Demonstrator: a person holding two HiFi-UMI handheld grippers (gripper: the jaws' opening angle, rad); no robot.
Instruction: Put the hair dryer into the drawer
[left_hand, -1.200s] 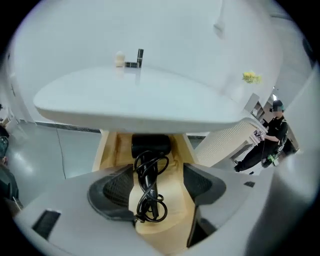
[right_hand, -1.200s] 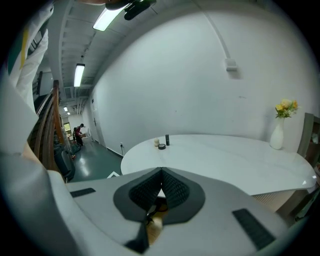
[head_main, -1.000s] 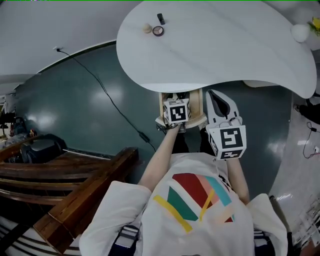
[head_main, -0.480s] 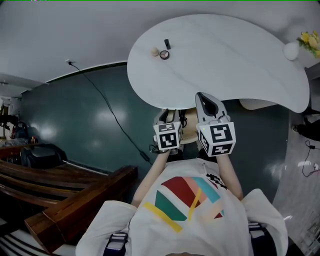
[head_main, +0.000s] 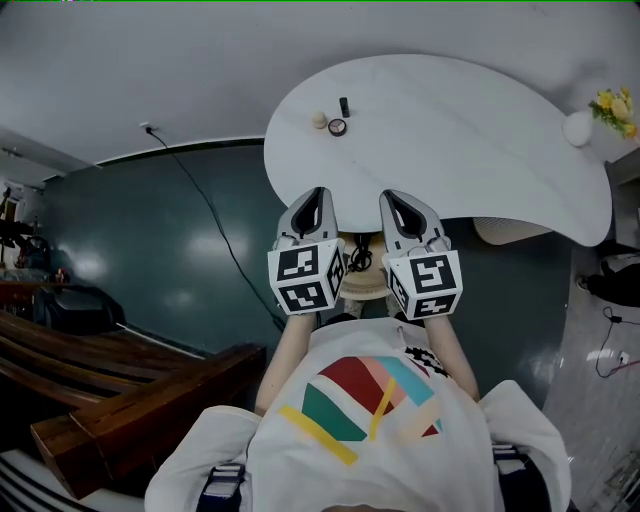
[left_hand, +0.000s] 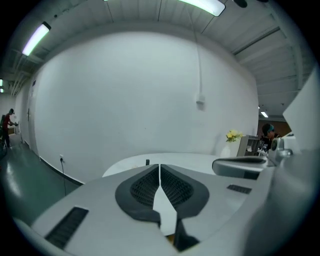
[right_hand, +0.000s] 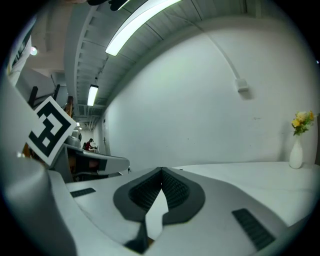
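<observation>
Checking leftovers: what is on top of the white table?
On the white table: a beige ball, a dark ring and a black item near its far edge, a vase of yellow flowers at the right end. Left gripper and right gripper cover part of its near edge.

No words or numbers can be read anywhere. The cubes on the left gripper (head_main: 317, 195) and right gripper (head_main: 393, 198) bear only black-and-white square marker patterns. A small dark mark on the person's shirt (head_main: 370, 400) may be print, too small to read.
</observation>
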